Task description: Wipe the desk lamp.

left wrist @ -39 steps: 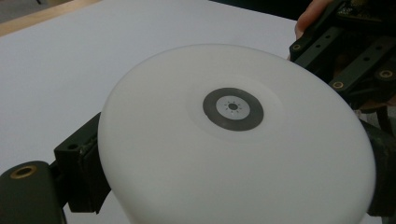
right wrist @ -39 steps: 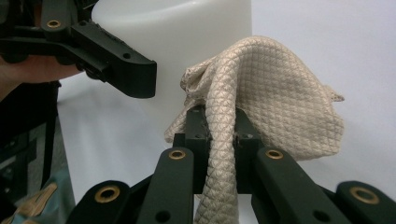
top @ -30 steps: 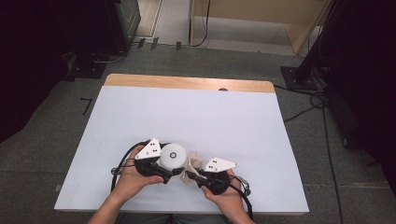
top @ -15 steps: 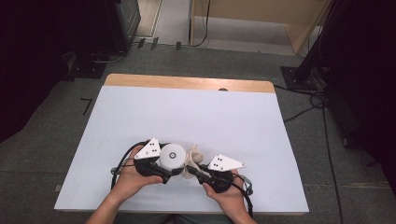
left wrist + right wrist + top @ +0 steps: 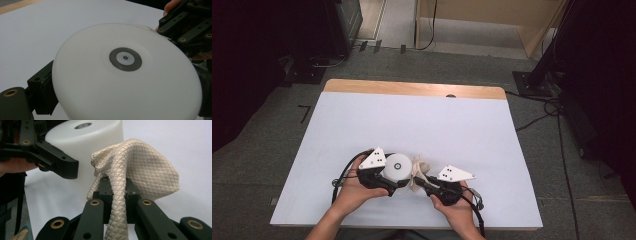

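Item: white cylindrical container (image 5: 396, 165), round flat face bearing a dark ring mark (image 5: 125, 59); location: near edge of the white table (image 5: 422, 125), between the person's two hands; in the high view its marked face turns up toward the camera, so its axis appears to run roughly upright or a little tilted (which of the two cannot be told).

Adjoining item: beige quilted cloth (image 5: 136, 170), bunched and draped; touching or just beside the container's side wall on the side facing the right hand; in the high view the cloth (image 5: 418, 171) sits between container and right tongs.

Left gripper (image 5: 398, 186): jaws pressed on the container's side wall, one black pad (image 5: 42, 86) visible against its lower left rim; holds the container in place.

Right gripper (image 5: 117, 192): jaws pressed together, pinching a fold of the cloth, which rises between them and billows above.

Governing relation: the container lies straight ahead of the right tongs, along their own line, the cloth already against its wall; the left hand is the nearer to the container (it grips it), the right the nearer to the cloth.

Judgement: wiping appears to be in hand; the next stroke likely calls for sliding the cloth around the wall while the left grip steadies.
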`<state>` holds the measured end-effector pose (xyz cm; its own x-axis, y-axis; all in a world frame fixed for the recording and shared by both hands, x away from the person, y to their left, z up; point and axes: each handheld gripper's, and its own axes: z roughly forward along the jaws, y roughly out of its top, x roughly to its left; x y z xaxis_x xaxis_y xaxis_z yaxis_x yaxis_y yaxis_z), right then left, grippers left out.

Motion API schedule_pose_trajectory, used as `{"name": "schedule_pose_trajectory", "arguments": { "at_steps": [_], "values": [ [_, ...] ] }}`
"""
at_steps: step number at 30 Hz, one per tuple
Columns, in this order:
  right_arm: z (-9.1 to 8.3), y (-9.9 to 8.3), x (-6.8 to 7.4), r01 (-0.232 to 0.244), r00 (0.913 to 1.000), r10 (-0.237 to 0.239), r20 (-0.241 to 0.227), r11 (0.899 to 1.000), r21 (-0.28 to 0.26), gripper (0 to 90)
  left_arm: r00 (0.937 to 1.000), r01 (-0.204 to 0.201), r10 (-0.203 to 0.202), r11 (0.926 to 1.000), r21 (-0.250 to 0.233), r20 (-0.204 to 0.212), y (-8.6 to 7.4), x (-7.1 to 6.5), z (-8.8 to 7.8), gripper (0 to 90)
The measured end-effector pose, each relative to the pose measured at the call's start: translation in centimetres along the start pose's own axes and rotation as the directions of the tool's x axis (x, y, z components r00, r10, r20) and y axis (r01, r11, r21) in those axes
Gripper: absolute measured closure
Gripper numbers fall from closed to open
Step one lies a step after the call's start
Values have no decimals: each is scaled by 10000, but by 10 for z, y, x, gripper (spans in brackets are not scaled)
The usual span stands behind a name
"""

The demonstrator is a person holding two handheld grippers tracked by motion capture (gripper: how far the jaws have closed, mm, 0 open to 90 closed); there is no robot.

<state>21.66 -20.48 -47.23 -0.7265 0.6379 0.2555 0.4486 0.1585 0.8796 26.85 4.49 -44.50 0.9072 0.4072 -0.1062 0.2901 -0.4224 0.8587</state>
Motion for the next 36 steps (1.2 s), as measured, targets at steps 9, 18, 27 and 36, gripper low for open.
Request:
{"name": "schedule_pose_trajectory", "arguments": {
  "at_steps": [9,18,27,36],
  "values": [
    [1,-2,-5,74,10000,-75,32,9997,230,817,9960,201,-199,9998,4,-876,6,-8,-5,2],
    [0,-3,-6,145,9999,-146,57,9996,228,817,9722,937,-890,9955,116,-2165,15,-22,-7,0],
    [1,-3,-5,173,9998,-174,23,9996,235,816,9820,833,-750,9957,410,-1733,15,-21,-9,79],
    [1,-2,-8,133,9998,-132,-127,9998,123,816,9974,27,5,9990,442,-718,12,-11,-14,83]
  ]
}}
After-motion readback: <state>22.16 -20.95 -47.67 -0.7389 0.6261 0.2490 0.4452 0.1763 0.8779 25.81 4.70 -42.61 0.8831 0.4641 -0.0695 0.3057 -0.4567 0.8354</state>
